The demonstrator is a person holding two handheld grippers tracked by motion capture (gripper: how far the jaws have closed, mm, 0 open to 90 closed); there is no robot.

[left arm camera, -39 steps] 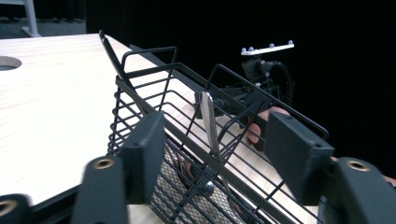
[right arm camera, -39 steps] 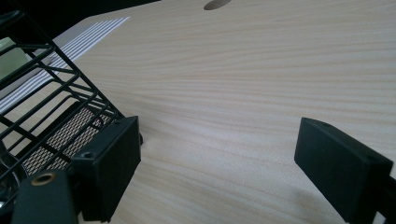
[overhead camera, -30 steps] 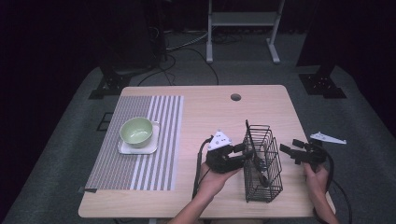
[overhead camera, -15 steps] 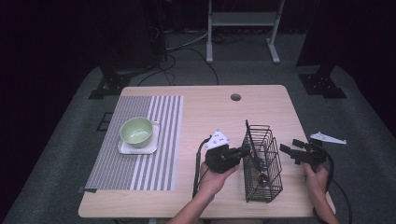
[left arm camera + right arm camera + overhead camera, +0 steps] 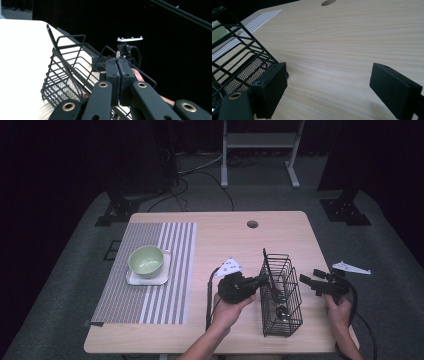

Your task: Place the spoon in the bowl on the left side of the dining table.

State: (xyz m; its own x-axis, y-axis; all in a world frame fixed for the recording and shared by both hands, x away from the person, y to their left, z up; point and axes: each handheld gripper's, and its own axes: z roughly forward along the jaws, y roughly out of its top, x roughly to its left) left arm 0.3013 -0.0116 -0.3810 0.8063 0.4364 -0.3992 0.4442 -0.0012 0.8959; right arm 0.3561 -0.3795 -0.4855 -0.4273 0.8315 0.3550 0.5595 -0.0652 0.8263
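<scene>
the black wire basket (image 5: 281, 292) is standing upright at the near right of the bench (image 5: 225, 240). the left gripper (image 5: 260, 280), its fingers (image 5: 112, 72) having just been closing, is pinching a thin metal piece (image 5: 117, 54) at the basket's left rim, pads pressed together. the right gripper (image 5: 306, 281) is hovering just right of the basket, fingers (image 5: 272, 87) spread wide around nothing. a green bowl (image 5: 146, 260) is sitting on a striped mat (image 5: 165, 285), far left.

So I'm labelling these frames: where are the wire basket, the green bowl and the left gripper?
wire basket (image 5: 287, 320), high view, near end wall of its black mesh.
green bowl (image 5: 146, 260), high view, inside of the bowl.
left gripper (image 5: 119, 75), left gripper view, seam between its closed pads.
</scene>
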